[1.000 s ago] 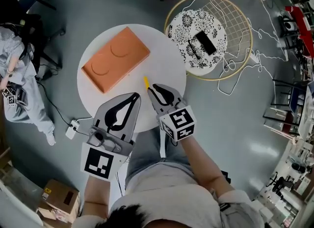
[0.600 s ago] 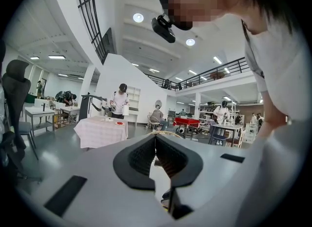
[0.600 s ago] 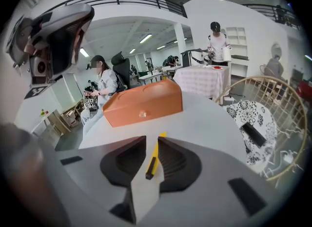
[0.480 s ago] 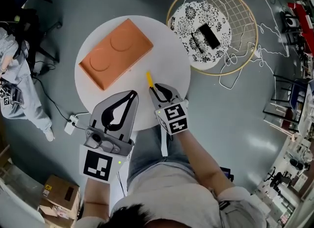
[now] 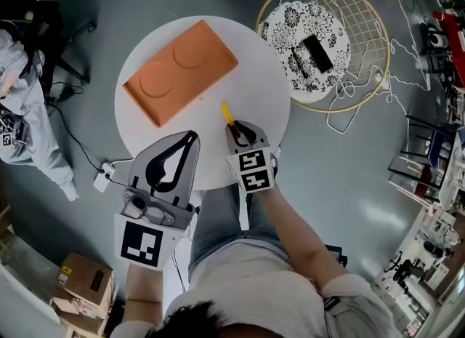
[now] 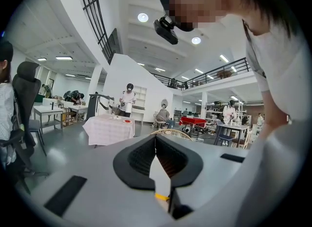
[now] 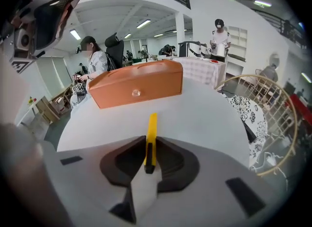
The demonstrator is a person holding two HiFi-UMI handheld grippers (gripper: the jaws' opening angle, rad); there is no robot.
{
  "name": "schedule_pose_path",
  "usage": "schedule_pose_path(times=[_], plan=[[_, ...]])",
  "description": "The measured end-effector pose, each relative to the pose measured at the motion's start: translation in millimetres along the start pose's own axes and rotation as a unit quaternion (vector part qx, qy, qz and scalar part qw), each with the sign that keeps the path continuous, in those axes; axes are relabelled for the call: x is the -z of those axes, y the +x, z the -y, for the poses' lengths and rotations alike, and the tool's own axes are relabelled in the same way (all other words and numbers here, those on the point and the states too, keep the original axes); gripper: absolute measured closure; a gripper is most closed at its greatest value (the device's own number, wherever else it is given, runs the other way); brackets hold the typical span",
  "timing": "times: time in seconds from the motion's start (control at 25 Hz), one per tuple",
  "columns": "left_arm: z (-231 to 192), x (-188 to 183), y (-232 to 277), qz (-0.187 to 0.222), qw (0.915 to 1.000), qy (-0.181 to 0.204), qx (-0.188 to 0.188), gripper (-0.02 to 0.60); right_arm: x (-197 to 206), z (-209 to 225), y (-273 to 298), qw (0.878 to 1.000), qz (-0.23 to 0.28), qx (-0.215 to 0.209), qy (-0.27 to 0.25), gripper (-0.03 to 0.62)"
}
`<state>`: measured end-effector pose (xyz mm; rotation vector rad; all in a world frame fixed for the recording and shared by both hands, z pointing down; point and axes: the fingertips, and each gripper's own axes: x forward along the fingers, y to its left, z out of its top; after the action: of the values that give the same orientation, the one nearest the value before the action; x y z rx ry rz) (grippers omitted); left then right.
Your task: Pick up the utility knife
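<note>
The yellow utility knife (image 5: 227,113) lies pointing away from me near the middle of the round white table (image 5: 254,75). My right gripper (image 5: 234,126) is shut on its near end. In the right gripper view the knife (image 7: 152,128) sticks forward out of the closed right gripper (image 7: 148,142); I cannot tell whether it still touches the tabletop. My left gripper (image 5: 192,135) hovers over the table's front edge, left of the knife, shut and holding nothing. In the left gripper view the left gripper (image 6: 156,137) has its tips together.
An orange lidded box (image 5: 180,71) takes up the table's back left. A round wire basket (image 5: 363,24) with a floral cushion and a black item stands on the floor at right, with white cables around it. A person (image 5: 22,111) sits at left.
The right gripper stood open around the knife's near end a second ago and has now closed on it. The left gripper has kept its place and state.
</note>
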<state>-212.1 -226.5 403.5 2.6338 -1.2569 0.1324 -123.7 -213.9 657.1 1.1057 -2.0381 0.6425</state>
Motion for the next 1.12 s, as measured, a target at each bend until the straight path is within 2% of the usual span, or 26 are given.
schedule_pose_path(times=[0.16,0.44,0.84,1.12], plan=[[0,1,-2,0.003,1.0,-0.003,-0.004,0.571,1,1,1,1.0,-0.008,0.008,-0.012,0.525],[5,-2,-6,0.003,0.9999,-0.002,-0.009,0.571,-6,-1,-6,1.0,-0.008,-0.011,-0.008,0.529],[24,-16,-10,0.018,0.9995,0.002,-0.026,0.571,-59,-16,-62,0.994,0.079,-0.065,-0.04,0.53],[61,-42,-11,0.047,0.9975,-0.001,-0.053,0.571,-109,-16,-149,0.977,0.169,-0.113,-0.06,0.529]])
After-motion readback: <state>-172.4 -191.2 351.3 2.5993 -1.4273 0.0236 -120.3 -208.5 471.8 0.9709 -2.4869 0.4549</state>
